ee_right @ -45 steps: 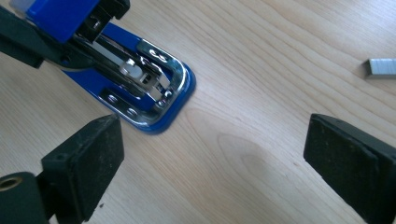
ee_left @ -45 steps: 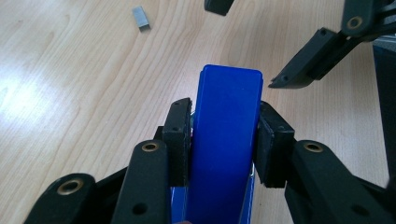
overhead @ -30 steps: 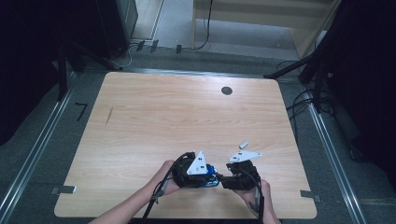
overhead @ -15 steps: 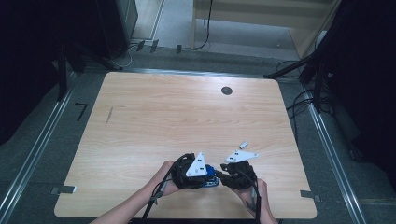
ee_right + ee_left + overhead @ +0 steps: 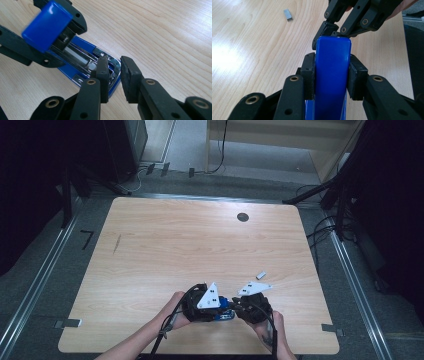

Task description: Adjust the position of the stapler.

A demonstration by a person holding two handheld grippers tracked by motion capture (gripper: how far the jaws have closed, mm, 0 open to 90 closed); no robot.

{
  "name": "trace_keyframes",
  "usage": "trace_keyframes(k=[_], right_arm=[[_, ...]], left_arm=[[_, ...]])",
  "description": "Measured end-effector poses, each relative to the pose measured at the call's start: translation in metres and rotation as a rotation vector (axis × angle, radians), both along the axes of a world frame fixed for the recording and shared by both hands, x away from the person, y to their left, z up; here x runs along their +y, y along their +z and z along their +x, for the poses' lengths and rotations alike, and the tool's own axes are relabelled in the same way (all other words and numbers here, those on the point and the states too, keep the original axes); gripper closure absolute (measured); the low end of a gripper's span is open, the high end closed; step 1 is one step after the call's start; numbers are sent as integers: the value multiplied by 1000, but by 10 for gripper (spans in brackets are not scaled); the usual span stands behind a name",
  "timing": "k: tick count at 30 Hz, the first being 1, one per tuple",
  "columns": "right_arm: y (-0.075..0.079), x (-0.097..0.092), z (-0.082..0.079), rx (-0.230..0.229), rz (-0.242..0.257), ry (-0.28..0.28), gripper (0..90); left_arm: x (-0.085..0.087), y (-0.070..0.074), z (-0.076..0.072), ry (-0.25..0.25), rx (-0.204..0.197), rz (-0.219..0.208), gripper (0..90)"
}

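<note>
Blue stapler [image 5: 82,60] sits at the near edge of the table [image 5: 200,245], right between my two tongs, lid swung up off the base. My left gripper [image 5: 332,75] has its pads clamped on both sides of the blue top cover [image 5: 333,75], jaws partly closed, firm hold, cover tilted up from the base. In the right gripper view that cover [image 5: 46,26] shows up-left of my right jaws, with the metal staple channel [image 5: 75,56] exposed under it. My right gripper [image 5: 114,75] is at the front end of the stapler base; its jaws have just been closing and now stand a narrow gap apart. The left pad lies over the chrome front of the base and the rim sits in that gap, but I can't tell whether the pads press on it. In the high view the left gripper [image 5: 202,302] and right gripper [image 5: 252,306] nearly meet tip to tip, stapler [image 5: 225,307] between. A small strip of staples [image 5: 288,14] lies on the wood, well apart, beyond the left jaws; also seen beyond the right gripper [image 5: 261,275].
</note>
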State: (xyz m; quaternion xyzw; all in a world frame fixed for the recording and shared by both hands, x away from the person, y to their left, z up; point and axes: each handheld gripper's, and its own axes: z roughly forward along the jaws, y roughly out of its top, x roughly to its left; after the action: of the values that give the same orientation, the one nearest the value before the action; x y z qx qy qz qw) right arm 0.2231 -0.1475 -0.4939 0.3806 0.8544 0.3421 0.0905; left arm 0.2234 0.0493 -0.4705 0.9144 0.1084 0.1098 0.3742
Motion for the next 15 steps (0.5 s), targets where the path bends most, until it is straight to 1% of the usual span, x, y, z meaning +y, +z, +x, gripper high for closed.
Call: trace_keyframes(k=[2, 15], right_arm=[[0, 0, 0, 3, -2, -1, 788], [-2, 2, -2, -13, -25, 8, 806]], left_arm=[[1, 1, 0, -3, -2, 2, 655], [5, 5, -3, -12, -6, 7, 659]])
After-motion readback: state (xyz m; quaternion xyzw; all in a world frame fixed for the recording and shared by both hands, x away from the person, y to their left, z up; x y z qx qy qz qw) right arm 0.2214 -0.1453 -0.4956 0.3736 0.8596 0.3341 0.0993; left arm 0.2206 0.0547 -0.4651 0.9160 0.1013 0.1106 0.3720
